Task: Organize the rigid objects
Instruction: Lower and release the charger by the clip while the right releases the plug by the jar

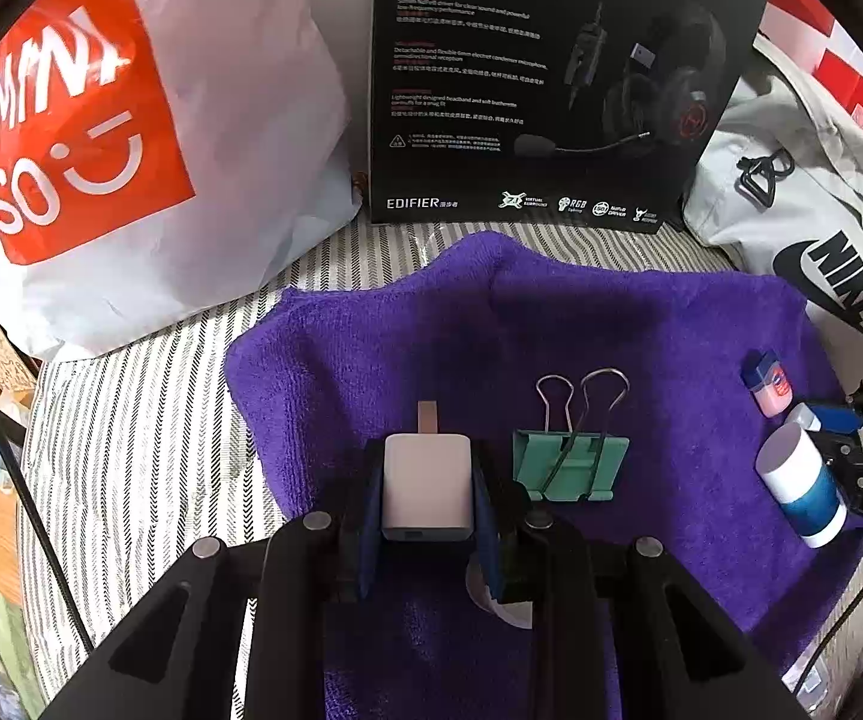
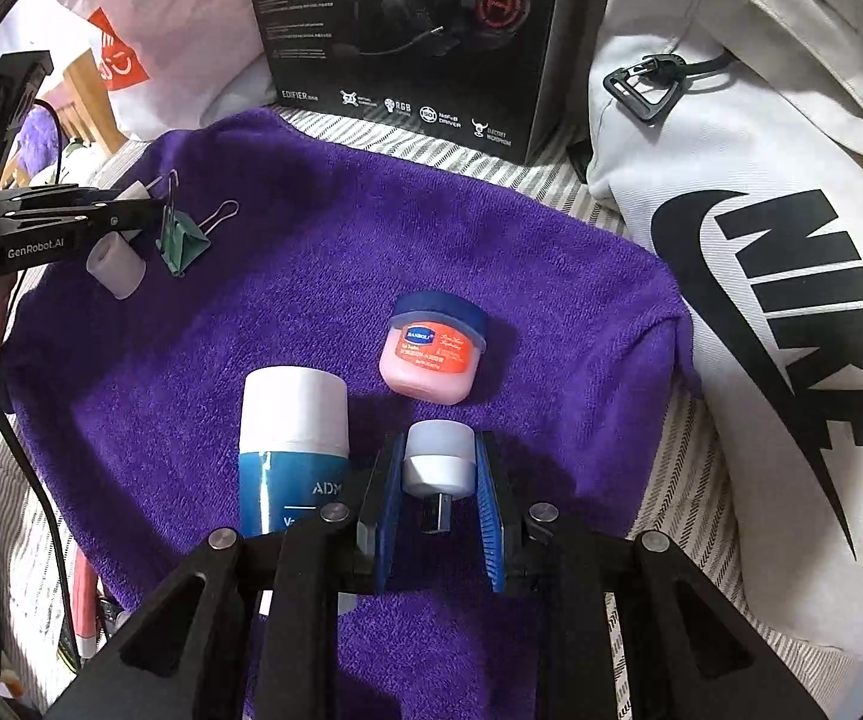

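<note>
My left gripper (image 1: 428, 489) is shut on a white charger plug (image 1: 427, 483), held over the purple towel (image 1: 641, 330). A green binder clip (image 1: 569, 462) lies just right of it. My right gripper (image 2: 438, 474) is shut on a small white-capped USB piece (image 2: 437, 462). A pink lip-balm jar with a blue lid (image 2: 434, 348) sits just ahead of it. A blue bottle with a white cap (image 2: 293, 444) lies to its left. In the right wrist view the left gripper (image 2: 119, 222) shows at far left beside the clip (image 2: 182, 240).
A black headset box (image 1: 551, 78) stands behind the towel. A white and red shopping bag (image 1: 101, 138) is at the back left, a white Nike bag (image 2: 761, 276) on the right. A small white roll (image 2: 114, 267) lies by the clip. A striped cloth (image 1: 131, 420) lies under the towel.
</note>
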Motion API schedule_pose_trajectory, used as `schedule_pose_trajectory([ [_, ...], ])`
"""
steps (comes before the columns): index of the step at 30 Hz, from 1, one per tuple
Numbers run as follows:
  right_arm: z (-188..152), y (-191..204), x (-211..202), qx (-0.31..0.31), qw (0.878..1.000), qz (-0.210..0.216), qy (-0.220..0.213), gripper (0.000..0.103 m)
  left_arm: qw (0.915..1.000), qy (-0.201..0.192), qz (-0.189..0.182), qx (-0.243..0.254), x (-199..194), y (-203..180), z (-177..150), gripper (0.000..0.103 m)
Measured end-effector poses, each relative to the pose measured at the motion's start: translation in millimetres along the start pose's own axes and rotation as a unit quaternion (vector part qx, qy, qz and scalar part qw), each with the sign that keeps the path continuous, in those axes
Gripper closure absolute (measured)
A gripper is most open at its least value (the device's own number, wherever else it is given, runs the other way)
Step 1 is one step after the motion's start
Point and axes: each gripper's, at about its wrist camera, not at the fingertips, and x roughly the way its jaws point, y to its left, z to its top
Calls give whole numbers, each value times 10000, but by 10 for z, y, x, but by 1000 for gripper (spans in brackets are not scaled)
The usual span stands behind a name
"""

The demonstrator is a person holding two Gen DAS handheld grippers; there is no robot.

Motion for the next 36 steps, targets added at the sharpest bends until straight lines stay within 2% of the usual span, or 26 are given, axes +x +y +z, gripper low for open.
schedule_pose_trajectory([
  [13,-6,15,1,-81,10000,-42,-18,79,10000,-40,-53,68,52,-45,3,78],
  [21,-20,-19,-16,-82,9999,86,-9,77,9999,-8,-93,47,34,-38,8,77],
  [26,-40,-71,-63,-38,10000,35,-14,64,9999,-4,-146,17,-5,-47,14,67],
  [33,-44,-117,-258,27,9998,-2,-197,55,10000,-19,-84,-1,-95,-63,16,64],
  [34,-41,-117,-279,25,9998,-18,-218,55,10000,-24,-55,8,-117,-68,16,61],
  [36,-36,-121,-341,41,9996,-39,-270,55,9999,-100,131,50,-200,-91,21,48],
])
